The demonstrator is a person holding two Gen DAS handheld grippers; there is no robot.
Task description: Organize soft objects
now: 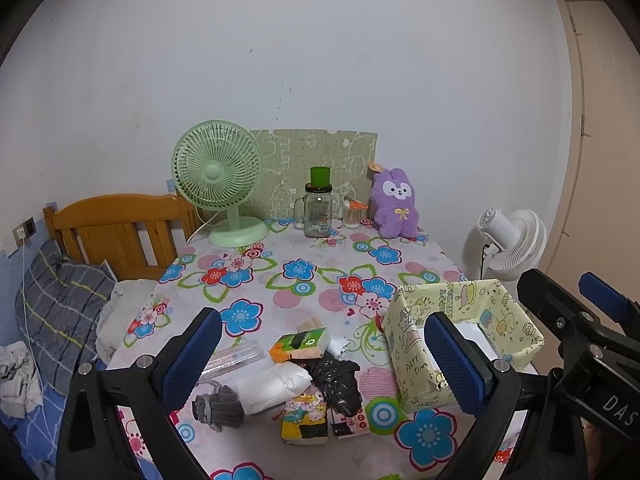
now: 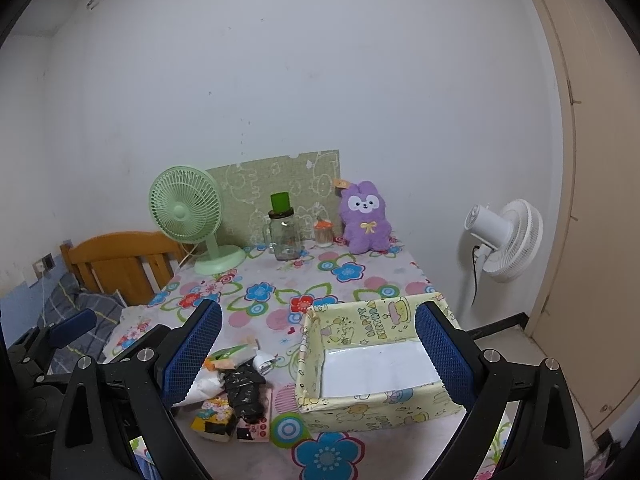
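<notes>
Flowered tablecloth [image 1: 304,292] holds our soft pile [image 1: 288,376] beside the box [image 2: 372,408], handy for loading. We hold the left gripper [image 1: 324,356] and right gripper [image 2: 318,354] above them, jaws apart, empty.

Box [image 1: 472,312] interior partly blocked by a blue finger in left wrist view; pile [image 2: 236,384] partly behind the left finger in right wrist view; counter [image 1: 320,456] near edge cut off; packet print unreadable.

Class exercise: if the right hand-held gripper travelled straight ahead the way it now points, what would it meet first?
Probably the yellow paper-wrapped box: it lies between and just beyond the open right hand-held gripper. Depth is uncertain, so it might pass over the near wall.
</notes>
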